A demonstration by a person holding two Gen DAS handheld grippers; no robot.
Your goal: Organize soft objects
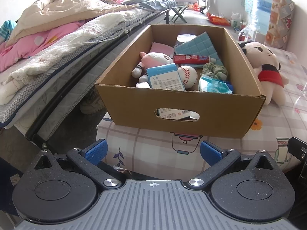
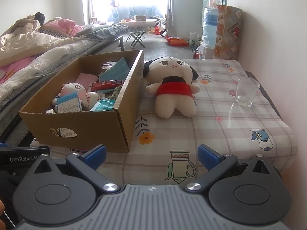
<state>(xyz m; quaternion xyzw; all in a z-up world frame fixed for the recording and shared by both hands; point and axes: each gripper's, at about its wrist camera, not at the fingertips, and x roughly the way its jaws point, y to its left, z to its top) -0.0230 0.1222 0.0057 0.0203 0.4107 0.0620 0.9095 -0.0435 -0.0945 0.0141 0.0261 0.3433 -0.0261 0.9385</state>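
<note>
In the left wrist view the left gripper [image 1: 153,150] sat at the bottom centre of the frame, its blue pads spread apart and holding nothing, above a table [image 1: 153,153] covered in a checked cloth printed with flowers and vases. Just past it, in the middle of the frame, stood an open cardboard box [image 1: 180,105] with an oval handle hole in its near wall. Inside lay a small pink and white plush toy [image 1: 153,59], a baseball [image 1: 189,75], a light blue carton [image 1: 166,77] with small printed text too fine to read, a red toothpaste tube [image 1: 193,59] whose lettering was also unreadable, a green scrunchie [image 1: 214,69], a teal wipes pack [image 1: 214,85] and a teal quilted pad [image 1: 197,45]. At the right of the frame a cream doll [image 1: 266,65] in a red top lay on the cloth, touching the box's outer wall. In the right wrist view the right gripper [image 2: 151,154] was likewise released and empty at the bottom centre, with the doll ahead in mid-frame and a clear glass [image 2: 246,91] standing well apart at the right. At the lower left edge the black body of the other tool carried the label "GenRobot.AI" [image 2: 24,159]. A bed [image 1: 57,38] heaped with pink and cream quilts filled the left of both frames.
</note>
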